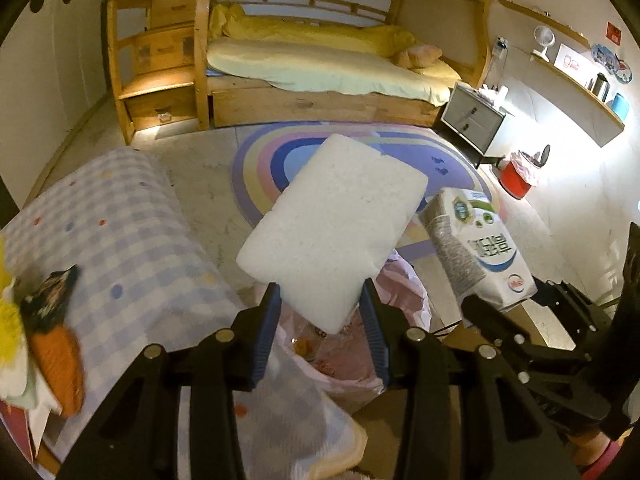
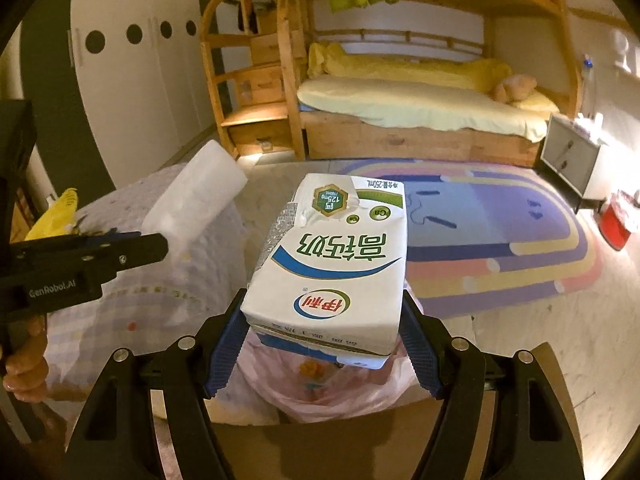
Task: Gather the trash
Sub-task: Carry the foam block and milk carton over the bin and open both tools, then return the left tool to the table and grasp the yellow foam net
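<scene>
Bunk bed (image 2: 420, 120) along far wall, yellow bedding, plush toy (image 2: 514, 86) at right end. Striped rug (image 1: 360, 148) on floor before it. Grey nightstand (image 1: 472, 120) right of bed. Checked blanket (image 1: 120, 220) at left. Fan (image 1: 543, 42) on wall shelf.

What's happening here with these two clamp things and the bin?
A person is tidying up trash with two handheld grippers. The left gripper holds a white foam block; the right gripper holds a milk carton. Both hang over a pink-lined trash bin, not yet dropped.
</scene>
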`<state>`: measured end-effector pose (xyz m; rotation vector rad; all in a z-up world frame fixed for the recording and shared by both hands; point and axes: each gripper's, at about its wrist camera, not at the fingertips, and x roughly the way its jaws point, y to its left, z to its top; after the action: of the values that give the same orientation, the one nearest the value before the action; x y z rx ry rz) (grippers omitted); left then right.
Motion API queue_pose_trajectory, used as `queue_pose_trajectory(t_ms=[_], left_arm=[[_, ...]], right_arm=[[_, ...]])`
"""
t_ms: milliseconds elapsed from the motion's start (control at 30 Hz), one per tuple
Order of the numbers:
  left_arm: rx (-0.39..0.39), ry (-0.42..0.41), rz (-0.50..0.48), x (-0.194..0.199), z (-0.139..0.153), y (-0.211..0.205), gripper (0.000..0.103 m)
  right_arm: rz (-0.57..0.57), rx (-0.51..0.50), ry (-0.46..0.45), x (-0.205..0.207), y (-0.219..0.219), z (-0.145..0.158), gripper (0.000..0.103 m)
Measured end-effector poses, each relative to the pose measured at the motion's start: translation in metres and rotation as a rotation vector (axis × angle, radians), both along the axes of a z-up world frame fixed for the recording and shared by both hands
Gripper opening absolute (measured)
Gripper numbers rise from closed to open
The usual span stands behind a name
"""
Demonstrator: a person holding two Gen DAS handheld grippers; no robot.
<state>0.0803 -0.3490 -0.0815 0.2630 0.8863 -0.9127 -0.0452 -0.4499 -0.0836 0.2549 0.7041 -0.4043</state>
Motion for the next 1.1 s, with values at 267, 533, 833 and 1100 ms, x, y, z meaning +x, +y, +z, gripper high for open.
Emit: queue_pose_trajectory(t_ms=[267,533,833,1100], left_arm=[[0.007,-0.048,-0.004,0.004,-0.006,-0.019,0.066],[-0.001,-0.092,0.070,0.004,0.005,0.023,0.067],[0.009,-0.154,0.183,-0.014,0.030,0.106,0.067],[-0.014,-0.186,0.284,-0.027,0.049,0.184,0.067]], right_arm=[[-0.030,0.018,0.022,0.018,-0.024,-0.021,0.084],[-0.070,0.049,-0.018,-0.002,-0.020,-0.003,0.084],[0.038,0.025,-0.088,-0.012,0.038,0.045,0.084],[0.169,-0.003,-0.085,-0.004,0.101,0.065,0.084]])
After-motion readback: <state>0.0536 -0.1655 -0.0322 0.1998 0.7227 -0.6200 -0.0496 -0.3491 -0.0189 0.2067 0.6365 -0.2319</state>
